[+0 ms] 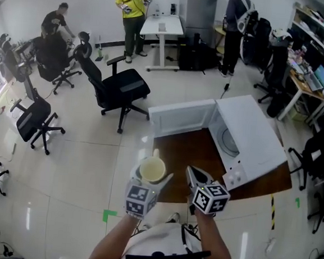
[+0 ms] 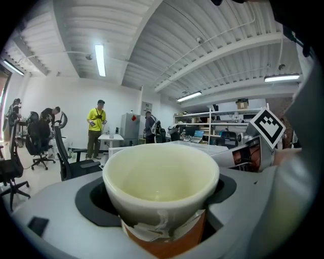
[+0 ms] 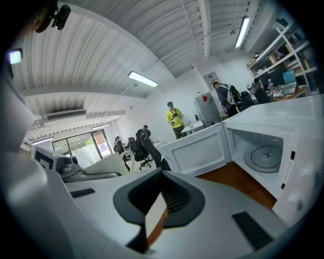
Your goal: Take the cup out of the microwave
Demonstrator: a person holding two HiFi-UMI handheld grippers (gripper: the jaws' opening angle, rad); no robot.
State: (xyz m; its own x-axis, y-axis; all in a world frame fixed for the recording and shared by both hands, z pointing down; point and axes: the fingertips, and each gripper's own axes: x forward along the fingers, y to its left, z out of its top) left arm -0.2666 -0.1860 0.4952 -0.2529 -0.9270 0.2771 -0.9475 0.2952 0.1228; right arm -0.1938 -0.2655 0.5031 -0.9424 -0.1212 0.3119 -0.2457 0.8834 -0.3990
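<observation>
A cream cup (image 1: pixel 152 169) with a handle is clamped between the jaws of my left gripper (image 1: pixel 152 175), held in the air just off the near edge of the brown table (image 1: pixel 185 153). The left gripper view shows the cup (image 2: pixel 161 179) upright and empty, with the pads pressed on its lower sides. The white microwave (image 1: pixel 250 140) stands on the table with its door (image 1: pixel 180 117) swung wide open. Its glass turntable (image 3: pixel 267 157) is bare. My right gripper (image 1: pixel 195 177) hovers beside the cup, its jaws together with nothing in them.
Black office chairs (image 1: pixel 119 88) (image 1: pixel 36 122) stand on the tiled floor to the left. Three people are at the far end near a white desk (image 1: pixel 163 26). Shelves and desks with clutter (image 1: pixel 311 71) line the right wall.
</observation>
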